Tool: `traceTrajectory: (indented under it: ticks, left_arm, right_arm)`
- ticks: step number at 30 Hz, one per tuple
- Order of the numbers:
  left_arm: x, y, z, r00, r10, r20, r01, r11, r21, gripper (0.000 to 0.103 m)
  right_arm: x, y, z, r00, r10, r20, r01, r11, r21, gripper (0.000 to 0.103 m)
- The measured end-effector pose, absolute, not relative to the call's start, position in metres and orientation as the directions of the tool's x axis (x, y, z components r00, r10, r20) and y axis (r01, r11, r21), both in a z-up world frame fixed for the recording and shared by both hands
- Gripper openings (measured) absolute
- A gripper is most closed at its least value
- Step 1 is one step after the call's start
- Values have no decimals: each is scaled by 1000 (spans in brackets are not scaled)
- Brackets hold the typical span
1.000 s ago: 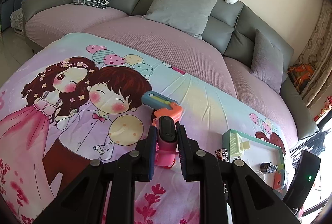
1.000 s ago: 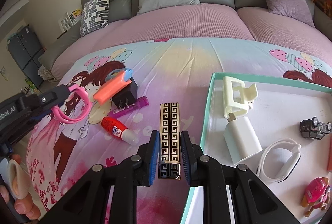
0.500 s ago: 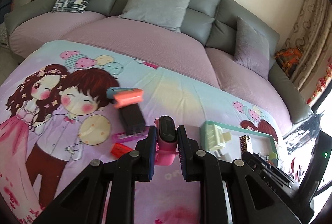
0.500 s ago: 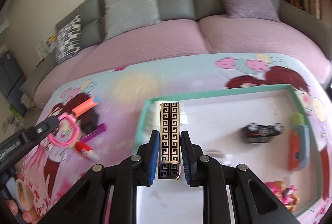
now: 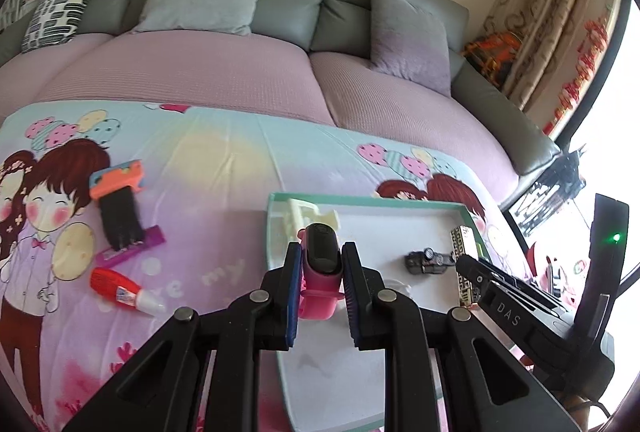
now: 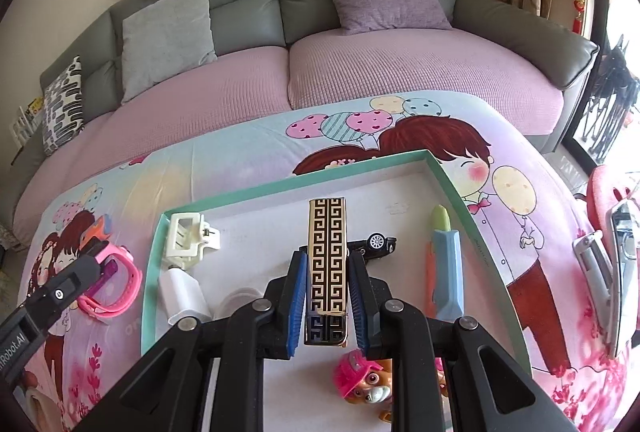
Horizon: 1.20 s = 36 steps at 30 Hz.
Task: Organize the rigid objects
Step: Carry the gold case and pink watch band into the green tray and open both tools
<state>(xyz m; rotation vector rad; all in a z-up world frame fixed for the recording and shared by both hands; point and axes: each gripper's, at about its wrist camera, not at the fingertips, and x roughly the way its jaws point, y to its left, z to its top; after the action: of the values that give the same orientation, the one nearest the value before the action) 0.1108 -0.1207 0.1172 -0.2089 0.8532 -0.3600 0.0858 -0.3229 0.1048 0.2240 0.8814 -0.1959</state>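
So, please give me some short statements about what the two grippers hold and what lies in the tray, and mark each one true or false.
1. The left gripper holds a pink watch. True.
2. The right gripper is open and holds nothing. False: it is shut on a patterned box.
3. A black toy car lies in the tray. True.
4. The red glue bottle lies in the tray. False: it lies on the cloth, outside it.
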Motion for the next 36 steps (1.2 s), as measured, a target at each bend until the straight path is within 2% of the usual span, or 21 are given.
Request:
traceTrajectory:
  ticks: [12,20,31,36]
  left_arm:
    - [111,-146,100,526,-411,-745,279,910,-305,20]
    - [112,-156,86,474,-402,-784,302,910,-284,20]
    - [102,-174,101,469,-490,-735,402,859,-317,20]
    - [103,-179,98,459,-477,-749,401,864,-305,20]
  right_arm:
    - [95,-318,75,519,-73,-851,240,969,64,22]
    - [98,-316,71,516,-67,-854,231,971,63,22]
    - [97,-317,71,519,-61,-853,228,971,69,22]
    - [97,-319,72,519,-62,-852,235,969,72,22]
